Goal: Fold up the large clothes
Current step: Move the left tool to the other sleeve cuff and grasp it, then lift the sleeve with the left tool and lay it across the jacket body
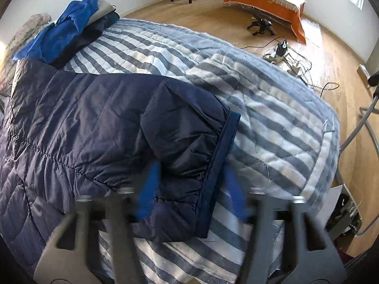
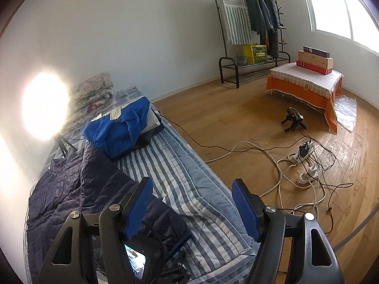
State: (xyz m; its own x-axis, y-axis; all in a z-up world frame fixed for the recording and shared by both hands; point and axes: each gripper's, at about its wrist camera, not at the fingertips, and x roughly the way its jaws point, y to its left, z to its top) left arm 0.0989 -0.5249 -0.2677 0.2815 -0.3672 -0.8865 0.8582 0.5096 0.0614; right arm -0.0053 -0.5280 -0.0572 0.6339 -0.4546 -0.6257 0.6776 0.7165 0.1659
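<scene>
A dark navy quilted jacket (image 1: 94, 123) lies spread on a blue-and-white striped quilt (image 1: 272, 127). Its sleeve is folded across the body, the cuff (image 1: 220, 170) toward me. My left gripper (image 1: 191, 184) is open, its blue fingers straddling the sleeve end close above the cuff. In the right wrist view the jacket (image 2: 71, 189) lies at the left of the quilt (image 2: 189, 177). My right gripper (image 2: 191, 198) is open and empty, held above the quilt's near end. The left gripper's body shows below it.
A stack of folded clothes with a bright blue garment (image 2: 120, 125) on top sits at the quilt's far end, folded floral bedding (image 2: 92, 94) behind it. Cables and power strips (image 2: 305, 158) lie on the wood floor at right. An orange-draped low table (image 2: 305, 85) and a clothes rack (image 2: 251, 19) stand farther back.
</scene>
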